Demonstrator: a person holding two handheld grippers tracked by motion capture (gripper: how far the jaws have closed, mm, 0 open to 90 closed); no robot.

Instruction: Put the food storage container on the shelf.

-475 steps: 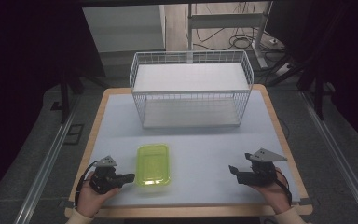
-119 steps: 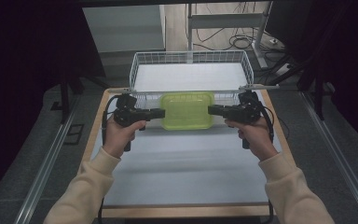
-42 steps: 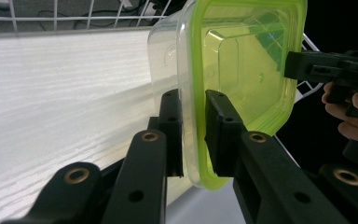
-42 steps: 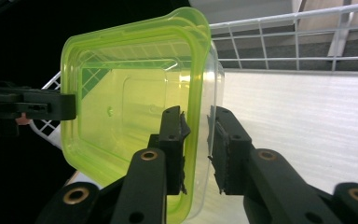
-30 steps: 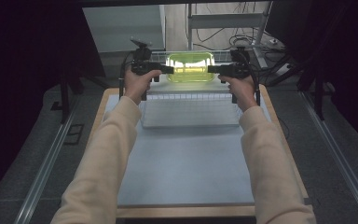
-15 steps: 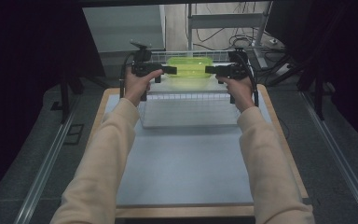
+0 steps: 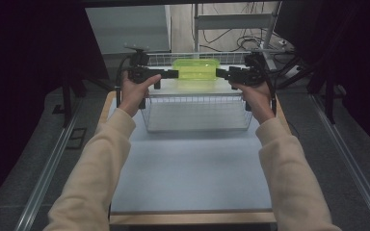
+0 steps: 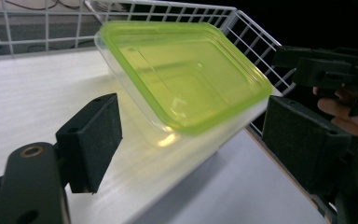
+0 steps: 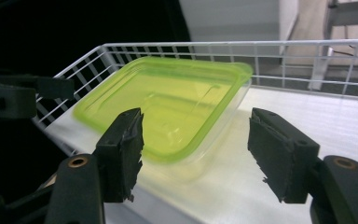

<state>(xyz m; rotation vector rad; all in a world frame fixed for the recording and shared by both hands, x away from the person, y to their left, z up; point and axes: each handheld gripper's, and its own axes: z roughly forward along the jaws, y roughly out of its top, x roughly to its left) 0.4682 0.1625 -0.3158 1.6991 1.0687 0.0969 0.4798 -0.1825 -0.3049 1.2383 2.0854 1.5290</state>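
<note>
A clear plastic container with a lime-green lid point(image 7: 195, 69) lies on the white floor of the wire basket point(image 7: 197, 113), toward its back. My left gripper point(image 7: 176, 73) is level with the container's left end and my right gripper point(image 7: 218, 73) with its right end. Both sets of jaws have just been opening. In the left gripper view the container point(image 8: 182, 79) lies just ahead of the open left gripper point(image 8: 198, 140), with its near corner between the pads point(image 8: 93, 140) but untouched. The right gripper view has the container point(image 9: 168, 105) ahead of the open right gripper point(image 9: 198, 154), also untouched.
The basket stands at the far end of a pale blue table top point(image 7: 192, 168) with a wooden rim. Its wire walls point(image 8: 256, 42) rise close around the container. Dark curtains hang on both sides, and a metal stand with cables point(image 7: 250, 33) is behind the basket.
The container has come down from above the basket's rim onto its floor. Both grippers have let go of it, opened, and drawn slightly outward from its ends.
</note>
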